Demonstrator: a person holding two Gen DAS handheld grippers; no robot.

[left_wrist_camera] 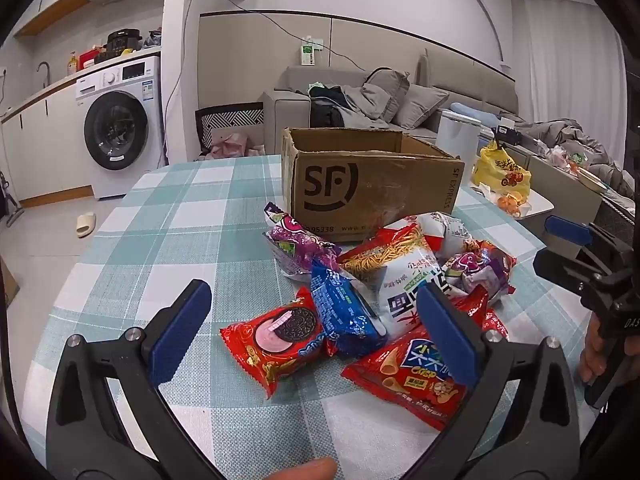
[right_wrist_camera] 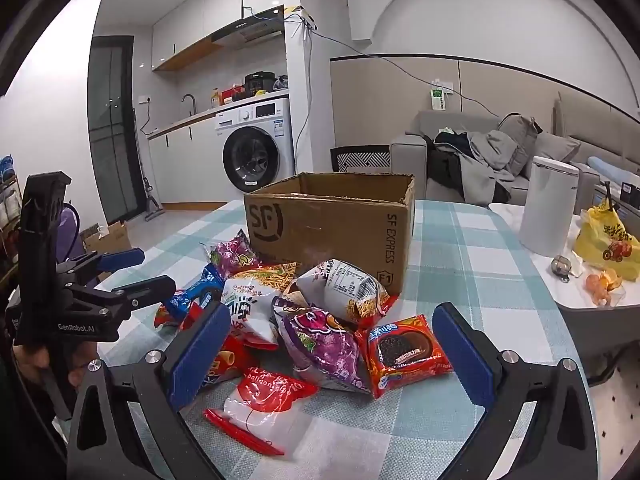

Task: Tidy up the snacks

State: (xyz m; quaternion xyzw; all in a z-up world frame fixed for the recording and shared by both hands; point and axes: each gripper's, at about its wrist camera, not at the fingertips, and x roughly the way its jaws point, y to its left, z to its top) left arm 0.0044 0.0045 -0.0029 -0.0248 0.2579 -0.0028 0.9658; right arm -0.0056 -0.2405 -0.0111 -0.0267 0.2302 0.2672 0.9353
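A pile of snack packets lies on the checked tablecloth (left_wrist_camera: 168, 216) in front of an open cardboard SF box (left_wrist_camera: 368, 184), which also shows in the right wrist view (right_wrist_camera: 332, 224). My left gripper (left_wrist_camera: 316, 332) is open and empty, just above a red Oreo packet (left_wrist_camera: 276, 340) and a blue packet (left_wrist_camera: 344, 312). My right gripper (right_wrist_camera: 336, 352) is open and empty over a purple packet (right_wrist_camera: 324, 348), with a red Oreo packet (right_wrist_camera: 404, 348) by its right finger. Each gripper shows in the other's view, the right one (left_wrist_camera: 576, 244) and the left one (right_wrist_camera: 132, 272).
A side table (right_wrist_camera: 592, 304) to the right holds a white canister (right_wrist_camera: 548, 208), a yellow bag (right_wrist_camera: 608, 240) and oranges. A sofa (left_wrist_camera: 400, 104) stands behind the box. A washing machine (left_wrist_camera: 120, 124) stands at the back left. A slipper (left_wrist_camera: 86, 224) lies on the floor.
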